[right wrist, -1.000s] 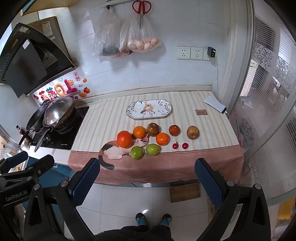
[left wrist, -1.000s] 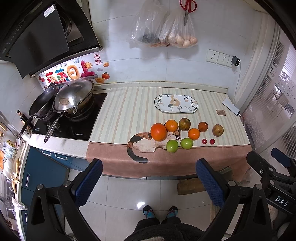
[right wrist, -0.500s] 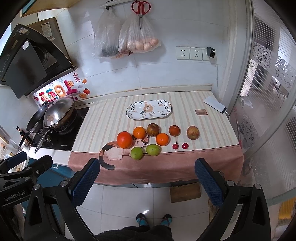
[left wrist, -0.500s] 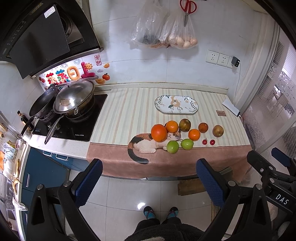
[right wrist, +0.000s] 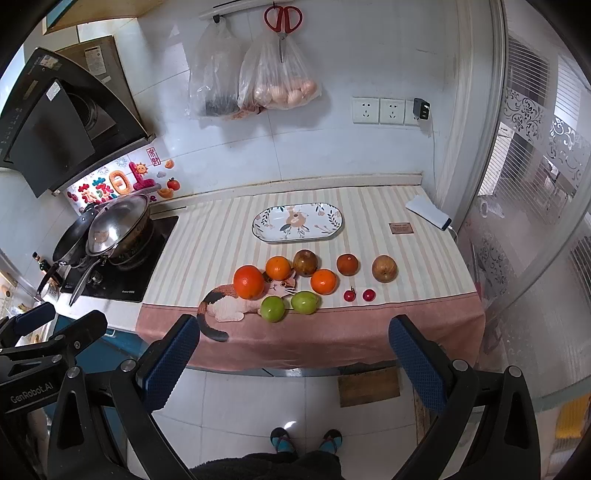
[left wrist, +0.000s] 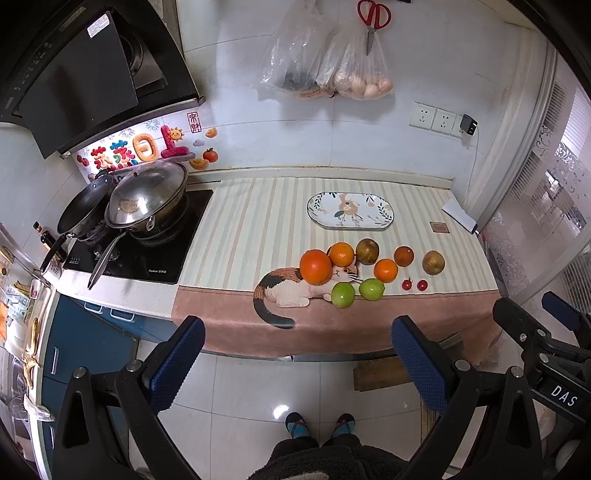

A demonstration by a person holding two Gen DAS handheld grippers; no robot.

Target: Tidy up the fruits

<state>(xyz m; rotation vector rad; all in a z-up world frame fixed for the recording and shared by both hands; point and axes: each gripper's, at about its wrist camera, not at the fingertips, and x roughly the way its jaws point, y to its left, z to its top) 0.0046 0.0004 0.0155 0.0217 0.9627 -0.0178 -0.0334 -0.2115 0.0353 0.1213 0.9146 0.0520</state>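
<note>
Several fruits lie on the counter's striped cloth: a big orange (left wrist: 315, 266) (right wrist: 248, 281), smaller oranges (left wrist: 385, 270) (right wrist: 324, 281), two green fruits (left wrist: 342, 294) (right wrist: 272, 309), brown fruits (left wrist: 433, 262) (right wrist: 384, 268) and two small red ones (left wrist: 406, 284) (right wrist: 349, 295). An empty patterned oval plate (left wrist: 350, 211) (right wrist: 297, 223) sits behind them. My left gripper (left wrist: 297, 363) and right gripper (right wrist: 293, 363) are both open and empty, held well back from the counter above the floor.
A stove with lidded pans (left wrist: 146, 201) (right wrist: 118, 229) stands at the left. Bags and scissors (right wrist: 282, 18) hang on the wall. A white device (right wrist: 428, 217) and a small card (right wrist: 400, 228) lie at the counter's right. A glass door (right wrist: 535, 184) is at the right.
Both views have shifted very slightly; the fruits and plate have not moved and both grippers stay open.
</note>
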